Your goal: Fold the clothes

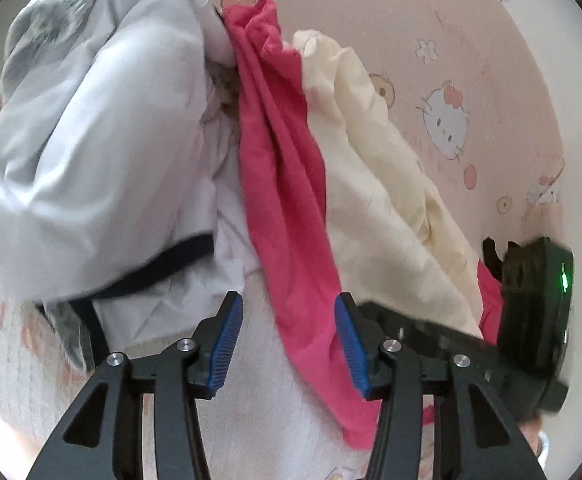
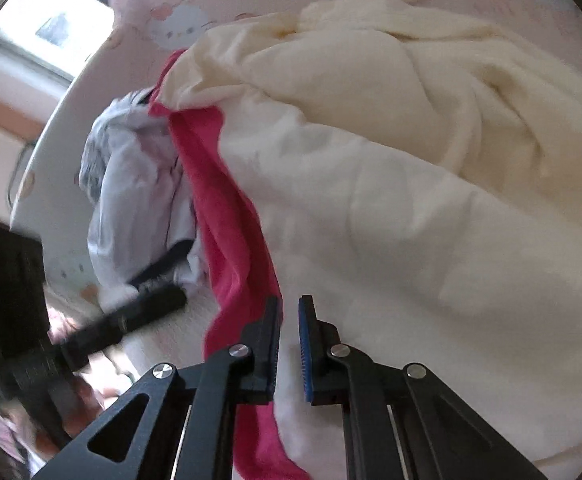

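Gripping cream cloth (image 2: 371,200), the shut right hand-held gripper (image 2: 289,344) could drag pink garment (image 1: 287,200); left hand-held gripper (image 1: 289,344) gapes empty.

The pink garment (image 1: 291,200) runs under the cream garment (image 1: 379,184), its full outline hidden. Beside the pink garment, the left gripper (image 2: 123,320) is blurred in the right wrist view.

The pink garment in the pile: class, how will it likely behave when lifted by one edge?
The pink garment hangs in long soft folds, so it will probably droop, not hold shape. It looks thin, likely light. It lies between the cream cloth and white garment, so it may drag them.
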A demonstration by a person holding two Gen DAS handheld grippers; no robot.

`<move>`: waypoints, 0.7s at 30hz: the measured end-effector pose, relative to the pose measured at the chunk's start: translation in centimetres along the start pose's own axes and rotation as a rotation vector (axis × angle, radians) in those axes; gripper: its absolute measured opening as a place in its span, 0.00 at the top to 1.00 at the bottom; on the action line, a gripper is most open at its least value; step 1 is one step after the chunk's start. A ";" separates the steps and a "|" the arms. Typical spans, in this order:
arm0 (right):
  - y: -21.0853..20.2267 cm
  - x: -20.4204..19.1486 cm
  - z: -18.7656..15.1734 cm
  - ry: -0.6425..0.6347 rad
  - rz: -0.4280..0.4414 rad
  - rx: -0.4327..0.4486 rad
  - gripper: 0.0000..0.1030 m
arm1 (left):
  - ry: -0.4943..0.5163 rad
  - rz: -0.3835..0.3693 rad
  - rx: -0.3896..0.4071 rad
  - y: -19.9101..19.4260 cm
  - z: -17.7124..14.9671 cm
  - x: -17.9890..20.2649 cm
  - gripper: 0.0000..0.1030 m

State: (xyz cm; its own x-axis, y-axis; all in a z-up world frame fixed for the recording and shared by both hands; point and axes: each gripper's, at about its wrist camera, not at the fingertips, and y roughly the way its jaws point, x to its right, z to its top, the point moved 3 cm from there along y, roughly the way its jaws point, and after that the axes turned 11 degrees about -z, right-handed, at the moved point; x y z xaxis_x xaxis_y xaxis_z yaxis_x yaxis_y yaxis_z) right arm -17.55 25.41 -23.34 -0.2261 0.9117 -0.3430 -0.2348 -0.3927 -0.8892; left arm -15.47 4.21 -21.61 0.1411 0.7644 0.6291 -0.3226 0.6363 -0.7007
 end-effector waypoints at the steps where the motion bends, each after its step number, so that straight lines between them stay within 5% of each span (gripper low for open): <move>1: -0.2 -0.2 -0.1 -0.024 -0.016 0.015 0.92 | 0.003 0.005 0.001 0.1 0.4 0.2 0.57; 4: -0.6 -0.6 0.0 -0.063 -0.017 0.049 0.78 | 0.006 -0.003 0.007 1.6 2.7 1.7 0.57; 6: -0.8 -0.9 0.3 -0.086 -0.021 0.076 0.50 | 0.000 -0.014 0.014 2.5 4.0 2.5 0.57; 11: -0.4 -2.1 1.7 -0.121 -0.030 0.119 0.50 | 0.004 -0.064 0.050 3.2 6.0 3.4 0.57; 21: 2.8 -4.7 2.9 -0.233 -0.059 0.101 0.50 | 0.038 -0.023 0.030 6.1 7.7 2.1 0.60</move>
State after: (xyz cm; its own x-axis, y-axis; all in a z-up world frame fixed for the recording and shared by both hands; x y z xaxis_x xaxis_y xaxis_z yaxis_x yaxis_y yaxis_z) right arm -19.89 19.71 -23.30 -0.4178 0.8858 -0.2021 -0.3444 -0.3603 -0.8669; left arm -24.30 8.86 -22.00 0.1843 0.7535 0.6311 -0.3464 0.6506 -0.6758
